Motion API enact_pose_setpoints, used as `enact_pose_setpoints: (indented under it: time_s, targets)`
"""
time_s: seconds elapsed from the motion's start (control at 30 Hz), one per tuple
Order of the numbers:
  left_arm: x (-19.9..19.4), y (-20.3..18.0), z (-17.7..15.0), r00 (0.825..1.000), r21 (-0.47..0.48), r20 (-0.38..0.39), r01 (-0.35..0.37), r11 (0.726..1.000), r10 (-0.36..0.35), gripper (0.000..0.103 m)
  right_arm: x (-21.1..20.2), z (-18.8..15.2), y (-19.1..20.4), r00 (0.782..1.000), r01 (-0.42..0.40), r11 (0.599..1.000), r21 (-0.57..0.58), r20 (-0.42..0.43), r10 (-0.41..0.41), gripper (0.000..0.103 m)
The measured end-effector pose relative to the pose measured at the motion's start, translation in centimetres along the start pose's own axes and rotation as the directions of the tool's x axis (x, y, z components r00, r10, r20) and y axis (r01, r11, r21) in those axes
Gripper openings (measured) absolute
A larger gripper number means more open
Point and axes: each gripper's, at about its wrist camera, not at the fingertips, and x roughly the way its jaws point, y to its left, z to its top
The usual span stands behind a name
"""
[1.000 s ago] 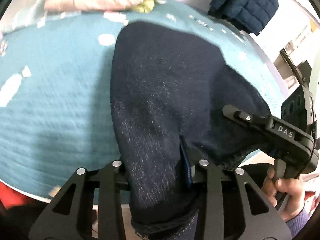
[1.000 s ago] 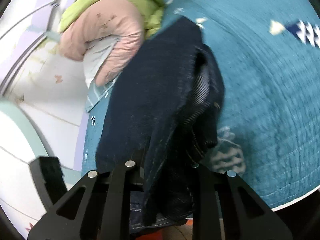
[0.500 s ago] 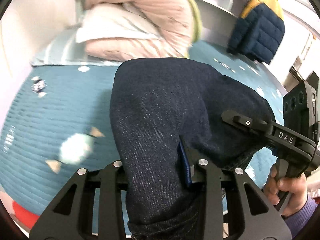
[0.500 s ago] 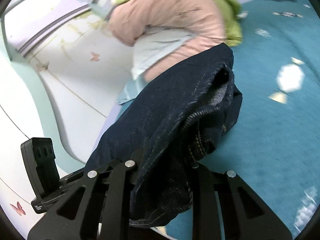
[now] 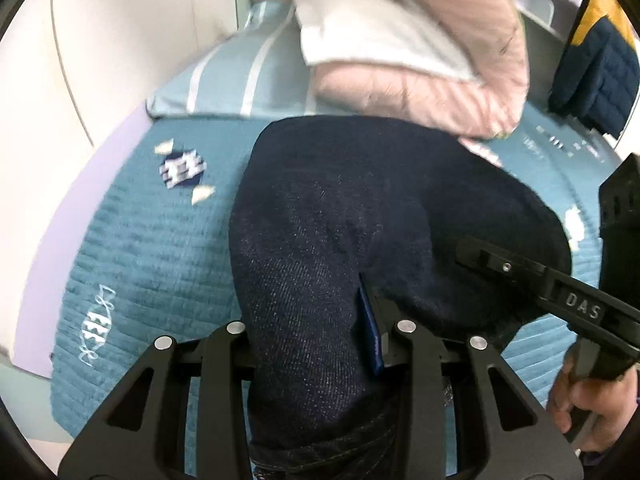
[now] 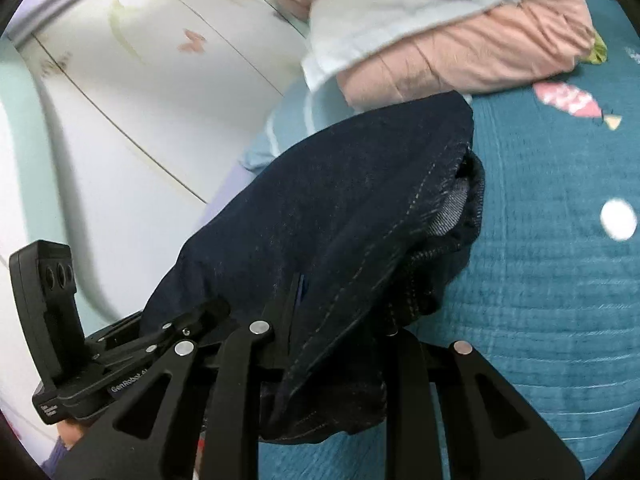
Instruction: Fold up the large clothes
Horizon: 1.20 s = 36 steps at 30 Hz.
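Dark blue jeans hang bunched between both grippers, held above a teal bedspread. My left gripper is shut on the jeans, with the denim draped over its fingers. My right gripper is shut on the other part of the jeans, whose folded layers and stitched seam show to the right. The right gripper also shows at the right of the left wrist view, and the left gripper at the lower left of the right wrist view. The fingertips are hidden by fabric.
A pink padded jacket with a white garment on it lies at the head of the bed, on a striped light blue pillow. A navy and yellow jacket hangs far right. A white wall runs along the bed's left.
Both grippers have lifted and tilted up with the jeans, toward the head of the bed. The pink jacket and the wall now fill more of both views.
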Motion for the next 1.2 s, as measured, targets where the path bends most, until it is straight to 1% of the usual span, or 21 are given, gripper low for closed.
enact_pose_setpoints:
  time_s: [0.07, 0.1, 0.13, 0.17, 0.2, 0.23, 0.3, 0.37, 0.5, 0.57, 0.6, 0.67, 0.7, 0.77, 0.8, 0.83, 0.87, 0.9, 0.97, 1.07, 1.2]
  targets:
    - [1.4, 0.1, -1.5, 0.999, 0.013, -0.022, -0.024, 1.000, 0.025, 0.039, 1.1, -1.3, -1.1, 0.999, 0.037, 0.999, 0.026, -0.040, -0.036, 0.019]
    - [1.8, 0.1, -2.2, 0.999, 0.013, -0.030, -0.040, 0.999, 0.040, 0.045, 1.5, -2.0, -1.7, 0.997, 0.053, 0.998, 0.035, -0.059, -0.050, 0.022]
    - [2.2, 0.0, -3.0, 0.998, 0.009, -0.041, -0.055, 0.998, 0.055, 0.047, 1.6, -2.7, -2.1, 0.995, 0.072, 0.996, 0.044, -0.078, -0.069, 0.025]
    - [2.6, 0.1, -3.8, 0.996, -0.004, -0.049, -0.069, 0.998, 0.069, 0.056, 1.6, -3.3, -2.9, 0.993, 0.082, 0.994, 0.069, -0.091, -0.076, 0.028]
    - [2.7, 0.2, -4.4, 0.995, -0.018, -0.051, -0.085, 0.996, 0.084, 0.067, 1.6, -3.6, -3.5, 0.993, 0.077, 0.992, 0.095, -0.093, -0.068, 0.032]
    - [2.6, 0.5, -5.1, 0.995, -0.046, -0.047, -0.095, 0.994, 0.092, 0.069, 1.4, -4.2, -4.4, 0.992, 0.085, 0.987, 0.137, -0.106, -0.071, 0.044]
    - [2.3, 0.9, -5.8, 0.995, -0.086, -0.048, -0.089, 0.992, 0.085, 0.074, 0.7, -4.8, -5.3, 0.992, 0.069, 0.983, 0.173, -0.112, -0.050, 0.046]
    - [1.5, 1.0, -6.3, 0.992, -0.121, -0.057, -0.119, 0.986, 0.113, 0.081, -0.2, -5.3, -5.2, 0.990, 0.084, 0.985, 0.150, -0.121, -0.066, 0.046]
    - [-0.3, 0.8, -7.8, 0.988, -0.140, -0.079, -0.139, 0.980, 0.129, 0.082, -1.6, -6.1, -5.9, 0.985, 0.111, 0.980, 0.162, -0.151, -0.087, 0.048]
    - [-1.4, 0.9, -8.6, 0.988, -0.176, -0.091, -0.136, 0.975, 0.122, 0.082, -2.4, -6.5, -6.2, 0.980, 0.132, 0.979, 0.155, -0.167, -0.106, 0.048]
    - [-1.8, 0.9, -9.2, 0.988, -0.191, -0.105, -0.135, 0.972, 0.116, 0.085, -3.0, -6.9, -6.4, 0.978, 0.137, 0.978, 0.159, -0.178, -0.108, 0.048]
    - [-2.7, 0.9, -10.1, 0.987, -0.217, -0.112, -0.140, 0.966, 0.118, 0.085, -3.9, -7.8, -6.8, 0.974, 0.138, 0.976, 0.166, -0.203, -0.103, 0.049]
    - [-3.1, 1.0, -10.4, 0.987, -0.226, -0.109, -0.137, 0.964, 0.115, 0.085, -4.7, -8.5, -6.9, 0.971, 0.149, 0.975, 0.163, -0.209, -0.113, 0.049]
    - [-4.1, 1.0, -10.9, 0.986, -0.248, -0.117, -0.146, 0.958, 0.120, 0.085, -5.6, -8.3, -6.4, 0.970, 0.144, 0.981, 0.131, -0.217, -0.113, 0.050]
    - [-4.5, 0.9, -11.1, 0.982, -0.253, -0.146, -0.153, 0.955, 0.119, 0.086, -6.1, -8.3, -6.1, 0.968, 0.157, 0.981, 0.111, -0.215, -0.131, 0.050]
    - [-4.7, 0.5, -11.3, 0.975, -0.244, -0.174, -0.182, 0.952, 0.141, 0.086, -7.1, -8.5, -5.9, 0.970, 0.152, 0.984, 0.095, -0.205, -0.130, 0.050]
    - [-5.5, 0.0, -11.6, 0.972, -0.231, -0.176, -0.196, 0.953, 0.158, 0.086, -8.1, -8.7, -5.8, 0.974, 0.132, 0.987, 0.097, -0.198, -0.111, 0.050]
    - [-6.3, -0.4, -11.8, 0.976, -0.225, -0.158, -0.187, 0.956, 0.153, 0.086, -9.3, -8.8, -5.6, 0.977, 0.118, 0.988, 0.095, -0.187, -0.099, 0.050]
    - [-8.9, -1.7, -12.0, 0.980, -0.211, -0.098, -0.192, 0.958, 0.174, 0.086, -11.5, -8.8, -4.8, 0.981, 0.124, 0.991, 0.056, -0.157, -0.113, 0.050]
    - [-12.3, -3.4, -11.7, 0.985, -0.221, -0.025, -0.172, 0.960, 0.171, 0.086, -14.7, -8.8, -3.1, 0.985, 0.134, 0.991, -0.011, -0.111, -0.134, 0.051]
    - [-17.2, -7.2, -10.4, 0.980, -0.194, 0.093, -0.158, 0.968, 0.178, 0.088, -19.0, -9.0, 0.1, 0.985, 0.160, 0.980, -0.114, -0.049, -0.167, 0.060]
